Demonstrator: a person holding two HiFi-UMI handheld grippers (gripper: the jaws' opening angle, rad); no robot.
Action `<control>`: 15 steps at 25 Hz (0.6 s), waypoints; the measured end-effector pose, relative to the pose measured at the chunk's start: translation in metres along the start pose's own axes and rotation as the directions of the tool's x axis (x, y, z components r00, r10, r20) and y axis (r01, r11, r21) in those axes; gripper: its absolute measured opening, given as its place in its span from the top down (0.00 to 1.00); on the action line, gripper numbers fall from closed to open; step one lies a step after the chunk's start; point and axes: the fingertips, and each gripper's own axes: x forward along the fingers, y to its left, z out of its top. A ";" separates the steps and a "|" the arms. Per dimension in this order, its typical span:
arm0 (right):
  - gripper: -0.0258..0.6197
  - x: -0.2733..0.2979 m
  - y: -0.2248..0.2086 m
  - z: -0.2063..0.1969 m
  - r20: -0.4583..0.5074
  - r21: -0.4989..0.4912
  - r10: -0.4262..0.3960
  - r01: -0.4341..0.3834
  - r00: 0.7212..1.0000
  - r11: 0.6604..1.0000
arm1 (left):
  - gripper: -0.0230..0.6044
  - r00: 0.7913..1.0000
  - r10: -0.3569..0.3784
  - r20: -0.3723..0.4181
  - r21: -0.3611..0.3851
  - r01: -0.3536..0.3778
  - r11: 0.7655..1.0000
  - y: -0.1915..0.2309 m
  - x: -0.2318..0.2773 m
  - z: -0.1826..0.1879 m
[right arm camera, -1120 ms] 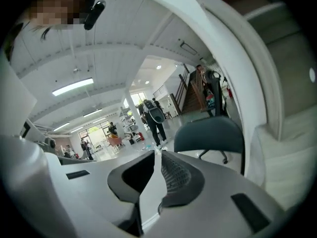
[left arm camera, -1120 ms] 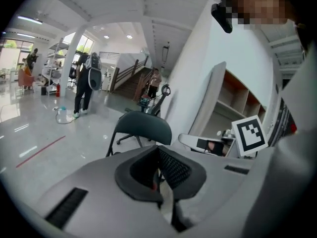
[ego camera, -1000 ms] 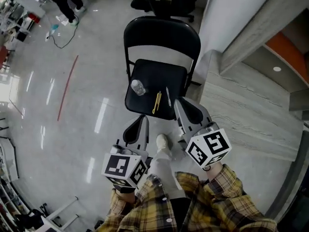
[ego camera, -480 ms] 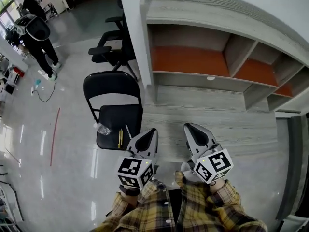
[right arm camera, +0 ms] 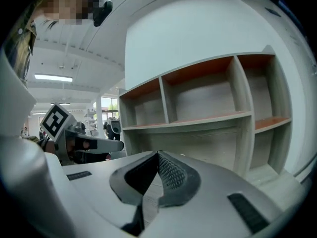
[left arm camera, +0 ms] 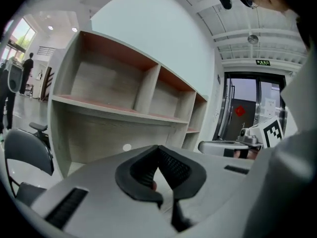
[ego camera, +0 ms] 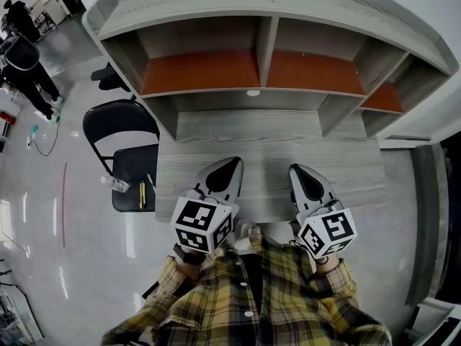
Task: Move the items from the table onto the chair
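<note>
Grippers side by side above the near part of the grey wood-grain table (ego camera: pixel 277 130). Left gripper (ego camera: pixel 232 167): jaws pressed together, nothing pinched. Right gripper (ego camera: pixel 297 171): jaws likewise pressed together, holding nothing. Black metal folding chair (ego camera: pixel 121 123) stands just beside the table's left end. On its seat lie a small clear plastic bottle (ego camera: pixel 119 185), a yellow stick-like item (ego camera: pixel 142 194) and a thin pale rod (ego camera: pixel 151 182). Grey shelf unit with orange-backed compartments (ego camera: pixel 202 72) rises along the table's far edge.
</note>
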 end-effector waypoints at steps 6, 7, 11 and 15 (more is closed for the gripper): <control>0.93 -0.018 -0.027 -0.011 -0.015 0.043 -0.059 0.059 0.998 0.997 | 0.96 0.999 -0.029 -0.025 0.004 0.029 1.000 -0.019 0.019 -0.004; 0.93 -0.018 -0.027 -0.012 -0.015 0.043 -0.064 0.065 0.998 0.997 | 0.96 0.999 -0.024 -0.024 0.007 0.024 1.000 -0.018 0.020 -0.003; 0.93 -0.015 -0.023 -0.018 -0.028 0.051 -0.072 0.073 0.997 0.996 | 0.96 0.999 -0.022 -0.038 0.044 0.023 0.999 -0.015 0.022 -0.004; 0.93 -0.011 -0.016 -0.019 -0.037 0.049 -0.056 0.058 0.998 0.997 | 0.96 0.998 -0.021 -0.056 0.061 0.025 0.998 -0.011 0.023 -0.004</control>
